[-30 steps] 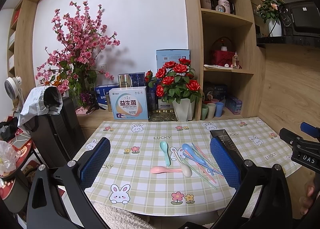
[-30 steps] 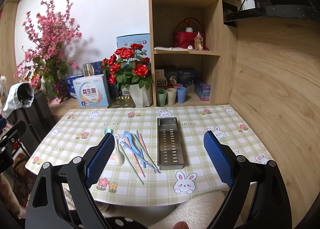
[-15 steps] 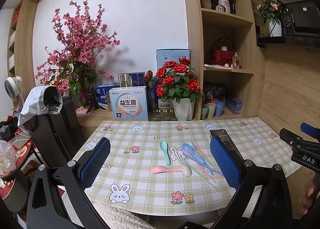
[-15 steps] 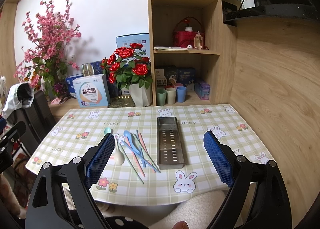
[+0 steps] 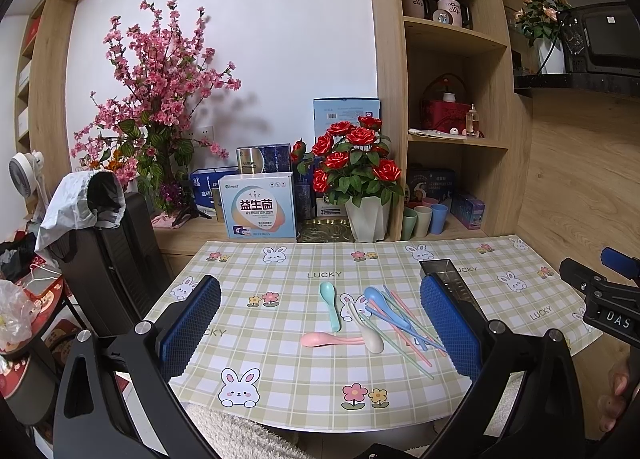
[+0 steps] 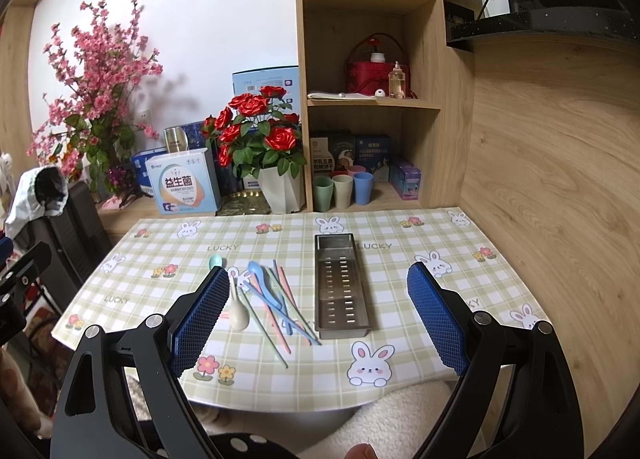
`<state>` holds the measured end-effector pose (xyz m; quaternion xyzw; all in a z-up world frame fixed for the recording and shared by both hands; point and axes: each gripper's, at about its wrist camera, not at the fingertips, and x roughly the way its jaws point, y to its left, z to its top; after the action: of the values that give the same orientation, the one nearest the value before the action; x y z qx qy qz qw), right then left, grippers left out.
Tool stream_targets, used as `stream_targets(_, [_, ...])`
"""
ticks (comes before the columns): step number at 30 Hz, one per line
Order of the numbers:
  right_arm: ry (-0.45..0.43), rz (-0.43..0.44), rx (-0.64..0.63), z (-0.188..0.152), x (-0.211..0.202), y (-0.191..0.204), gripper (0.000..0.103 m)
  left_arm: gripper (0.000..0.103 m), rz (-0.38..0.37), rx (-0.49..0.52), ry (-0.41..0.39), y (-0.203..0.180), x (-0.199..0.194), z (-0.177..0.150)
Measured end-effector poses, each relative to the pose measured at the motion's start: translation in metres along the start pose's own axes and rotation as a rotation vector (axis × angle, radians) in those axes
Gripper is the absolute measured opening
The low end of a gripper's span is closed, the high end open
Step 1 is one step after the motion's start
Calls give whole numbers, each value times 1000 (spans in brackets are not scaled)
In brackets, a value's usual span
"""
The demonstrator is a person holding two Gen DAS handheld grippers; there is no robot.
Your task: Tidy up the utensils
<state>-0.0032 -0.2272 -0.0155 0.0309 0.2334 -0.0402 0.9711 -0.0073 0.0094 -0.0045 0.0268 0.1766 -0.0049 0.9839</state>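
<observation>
On the checked tablecloth lie a teal spoon (image 5: pixel 330 302), a pink spoon (image 5: pixel 326 339), a white spoon (image 5: pixel 367 333), a blue spoon (image 5: pixel 384 303) and several pastel chopsticks (image 5: pixel 404 333). A perforated steel utensil tray (image 6: pixel 341 284) lies to their right, empty. My left gripper (image 5: pixel 320 333) is open and empty, held above the table's near edge. My right gripper (image 6: pixel 318 323) is open and empty, held before the tray; the spoons (image 6: pixel 239 305) and chopsticks (image 6: pixel 280 305) lie by its left finger.
A white pot of red roses (image 5: pixel 362 195), boxes (image 5: pixel 262 205) and three cups (image 6: pixel 344 189) stand behind the table. Shelves (image 6: pixel 372 99) rise at the back right. A wooden wall (image 6: pixel 560 179) bounds the right. A black chair (image 5: pixel 116 255) stands left.
</observation>
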Motion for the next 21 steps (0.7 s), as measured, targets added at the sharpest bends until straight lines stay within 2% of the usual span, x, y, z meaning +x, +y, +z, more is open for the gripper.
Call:
stream_targets(6, [6, 3, 6, -3, -1, 0, 88, 98, 0, 2, 7, 0, 1, -1])
stream_targets(12, [5, 57, 70, 2, 7, -16, 88, 98, -14, 0, 14, 6, 8, 5])
stream_targets(17, [-12, 97, 95, 15, 30, -30, 88, 98, -11, -7, 12, 24, 31, 24])
stream_targets(21, [-26, 101, 112, 23, 61, -30, 88, 98, -40, -32, 47, 42, 63, 28])
